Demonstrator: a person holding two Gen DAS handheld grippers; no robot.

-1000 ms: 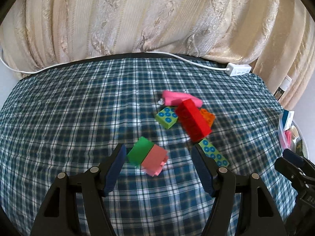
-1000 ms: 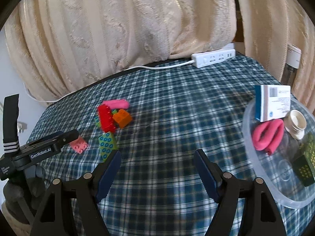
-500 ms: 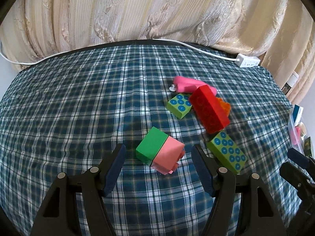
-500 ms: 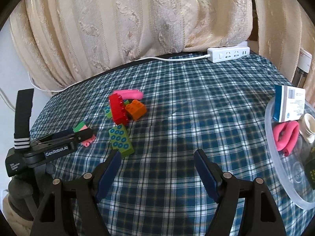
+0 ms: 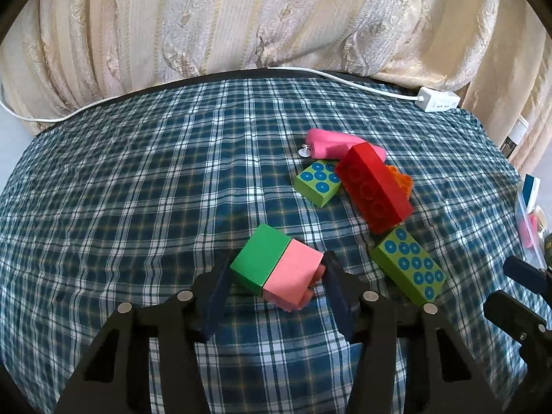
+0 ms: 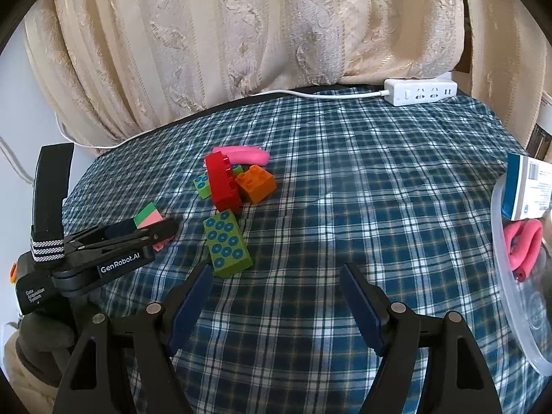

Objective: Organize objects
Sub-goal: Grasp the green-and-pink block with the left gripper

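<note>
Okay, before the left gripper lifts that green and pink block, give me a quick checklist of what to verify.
1. Green and pink block sits between the jaws of the left gripper: ok.
2. Jaws firmly pressing both sides: cannot tell; they have just been closing and stand at the block's sides.
3. Nothing else caught in the grip: ok; the long dotted green block lies apart to the right.
4. Right gripper clear of the lift: ok; open over bare checked cloth.
5. Clear bin has spare room: cannot tell; only its edge shows.
</note>
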